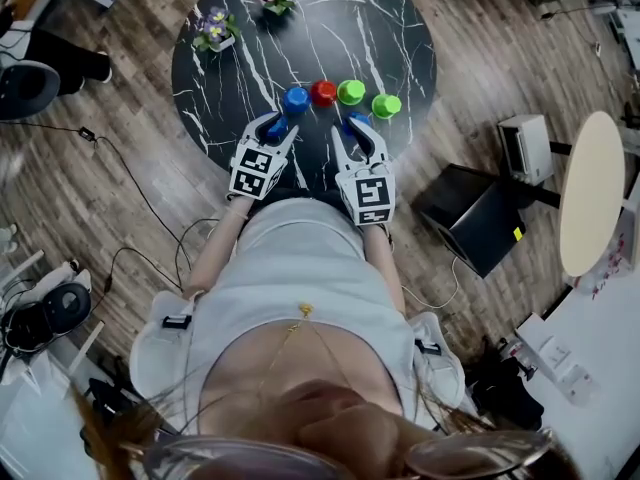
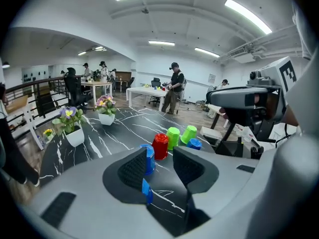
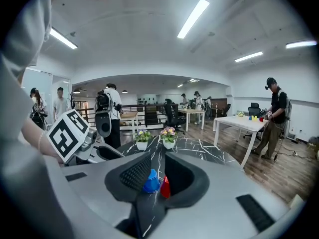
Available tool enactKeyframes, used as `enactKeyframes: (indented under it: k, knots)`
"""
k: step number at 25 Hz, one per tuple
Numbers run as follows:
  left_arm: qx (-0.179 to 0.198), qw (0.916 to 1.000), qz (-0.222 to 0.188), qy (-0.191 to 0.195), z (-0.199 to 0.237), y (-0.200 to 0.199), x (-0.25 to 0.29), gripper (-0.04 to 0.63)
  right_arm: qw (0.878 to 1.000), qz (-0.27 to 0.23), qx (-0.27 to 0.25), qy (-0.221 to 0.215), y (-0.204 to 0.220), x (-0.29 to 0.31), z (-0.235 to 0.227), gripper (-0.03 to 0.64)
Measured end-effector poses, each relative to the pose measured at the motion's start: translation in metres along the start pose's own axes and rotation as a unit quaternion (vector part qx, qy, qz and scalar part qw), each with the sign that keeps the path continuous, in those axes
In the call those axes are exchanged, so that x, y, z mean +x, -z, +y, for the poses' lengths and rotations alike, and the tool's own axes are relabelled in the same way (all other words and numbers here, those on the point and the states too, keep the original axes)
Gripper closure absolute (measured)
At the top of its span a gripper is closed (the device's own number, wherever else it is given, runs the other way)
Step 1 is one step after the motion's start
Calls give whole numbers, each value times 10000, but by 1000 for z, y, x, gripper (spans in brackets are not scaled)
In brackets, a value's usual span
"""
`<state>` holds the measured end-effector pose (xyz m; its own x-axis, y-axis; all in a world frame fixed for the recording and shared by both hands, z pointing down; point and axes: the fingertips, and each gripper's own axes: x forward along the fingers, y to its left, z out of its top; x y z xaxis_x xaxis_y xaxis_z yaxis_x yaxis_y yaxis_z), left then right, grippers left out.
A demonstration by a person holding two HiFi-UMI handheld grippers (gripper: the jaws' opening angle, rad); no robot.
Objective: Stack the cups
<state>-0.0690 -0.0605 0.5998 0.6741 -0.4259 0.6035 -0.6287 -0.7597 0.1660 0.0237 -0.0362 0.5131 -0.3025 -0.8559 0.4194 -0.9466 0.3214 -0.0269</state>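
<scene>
Two forearms (image 1: 222, 246) stretched forward | left tongs (image 1: 278, 128) apart | right tongs (image 1: 356, 126) narrower

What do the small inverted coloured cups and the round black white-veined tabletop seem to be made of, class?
The small inverted coloured cups look like moulded plastic: uniform saturated red, green and blue, smooth with slight sheen. The round black white-veined tabletop looks like polished marble or marble-print laminate; veining alone cannot settle which.
</scene>
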Motion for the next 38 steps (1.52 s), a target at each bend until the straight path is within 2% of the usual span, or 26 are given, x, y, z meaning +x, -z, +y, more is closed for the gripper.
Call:
enactKeyframes:
  k: [8,15,22,29,34,35,38]
  knots:
    - [118,9983,515,-242,21,33,10,412,9999,98,-14,100,3,-2,-3,521]
    - [353,9944,923,-379,32,54,19,347,9996,190,-40,204,7,-6,-9,518]
    - [476,9897,1247,-525,40,69,23,334,9995,225,-51,210,9,-8,-11,518]
    - [546,9865,1437,-562,43,84,27,334,9995,251,-82,178,12,-10,-11,517]
    - [617,9856,1429,-668,44,89,27,348,9995,248,-89,159,14,-12,-12,517]
    - [611,9854,1427,-693,44,89,27,367,9995,255,-87,153,15,-12,-13,517]
    - [528,9863,1390,-711,43,86,26,367,9995,262,-88,141,16,-13,-15,517]
